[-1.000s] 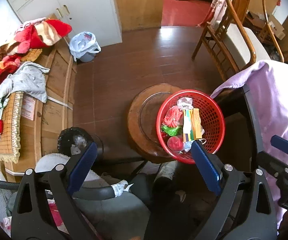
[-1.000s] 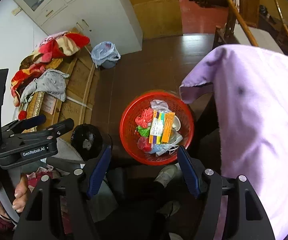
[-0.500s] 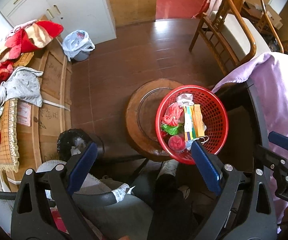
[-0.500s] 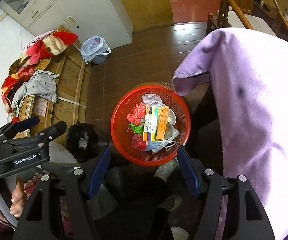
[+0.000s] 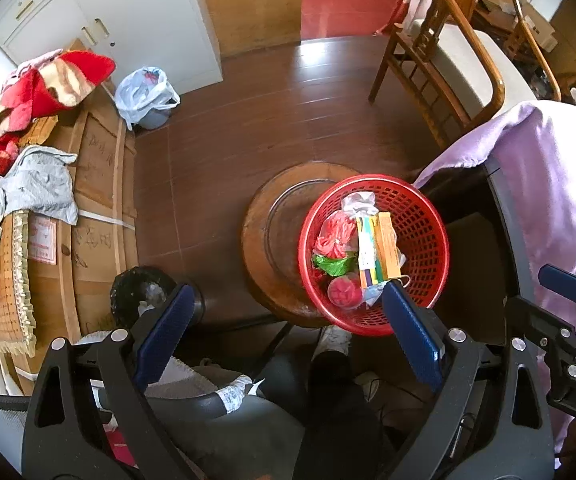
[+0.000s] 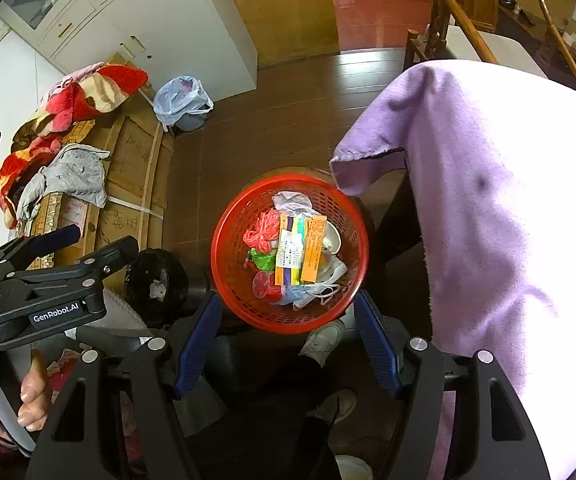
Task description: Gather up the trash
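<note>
1. Basket (image 6: 224, 256): red, perforated, round. It sits on a round wooden stool (image 5: 264, 240), overhanging the stool's right edge, beside a chair draped in purple cloth (image 6: 488, 200).
2. Trash in basket, loosely heaped: red netting (image 6: 262, 234); green wrapper (image 6: 263, 259); flat yellow-and-orange boxes (image 6: 302, 250), lying on top; white crumpled bag (image 6: 290, 202) at the far side; face mask (image 6: 308, 294) at the near side, its loops trailing; a pinkish round item (image 6: 266, 282), identity unclear.
3. Left gripper (image 5: 284, 336): fingers spread wide, nothing between them; held high above the floor, with the basket under its right finger (image 5: 410, 340).
4. Right gripper (image 6: 288, 344): fingers spread wide, empty; held above the basket's near rim, not touching it.
5. Other receptacles: black bin (image 5: 144, 292), lined, on the floor left of the stool, with a few pale scraps inside; grey bin with a white bag (image 5: 146, 98) by the cupboard, well apart.
6. Progress, as judged: several pieces are already gathered in the basket. No loose trash shows on the open floor. What is left is probably moving the basket's contents to a bin, or collecting from places outside the view; which of these cannot be told.
</note>
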`<state>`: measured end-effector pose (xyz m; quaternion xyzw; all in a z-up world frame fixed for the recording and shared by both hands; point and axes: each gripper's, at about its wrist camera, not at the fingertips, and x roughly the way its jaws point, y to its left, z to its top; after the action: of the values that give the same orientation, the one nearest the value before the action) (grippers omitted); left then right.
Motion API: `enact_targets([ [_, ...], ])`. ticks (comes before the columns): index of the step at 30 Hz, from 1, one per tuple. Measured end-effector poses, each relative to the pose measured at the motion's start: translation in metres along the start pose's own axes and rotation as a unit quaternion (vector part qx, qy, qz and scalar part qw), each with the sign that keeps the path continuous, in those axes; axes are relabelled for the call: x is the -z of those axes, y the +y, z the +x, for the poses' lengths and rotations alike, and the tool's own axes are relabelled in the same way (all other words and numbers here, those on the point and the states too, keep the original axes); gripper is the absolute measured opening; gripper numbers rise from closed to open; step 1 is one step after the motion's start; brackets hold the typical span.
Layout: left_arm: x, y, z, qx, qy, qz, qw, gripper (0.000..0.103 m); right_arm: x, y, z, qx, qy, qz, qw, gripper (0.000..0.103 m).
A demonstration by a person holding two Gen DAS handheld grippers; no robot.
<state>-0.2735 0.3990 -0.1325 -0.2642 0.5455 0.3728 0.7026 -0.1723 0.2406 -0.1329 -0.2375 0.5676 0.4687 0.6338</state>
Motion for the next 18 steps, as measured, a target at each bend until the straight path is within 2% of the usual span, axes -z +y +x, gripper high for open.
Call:
enact_targets([
  [18,-0.002,-0.0109,0.0033,0.001,-0.001,0.013,0.9999,0.091,0.0011,-0.0059,0.0039,-0.001,0.003,-0.001,1.0,0.068],
])
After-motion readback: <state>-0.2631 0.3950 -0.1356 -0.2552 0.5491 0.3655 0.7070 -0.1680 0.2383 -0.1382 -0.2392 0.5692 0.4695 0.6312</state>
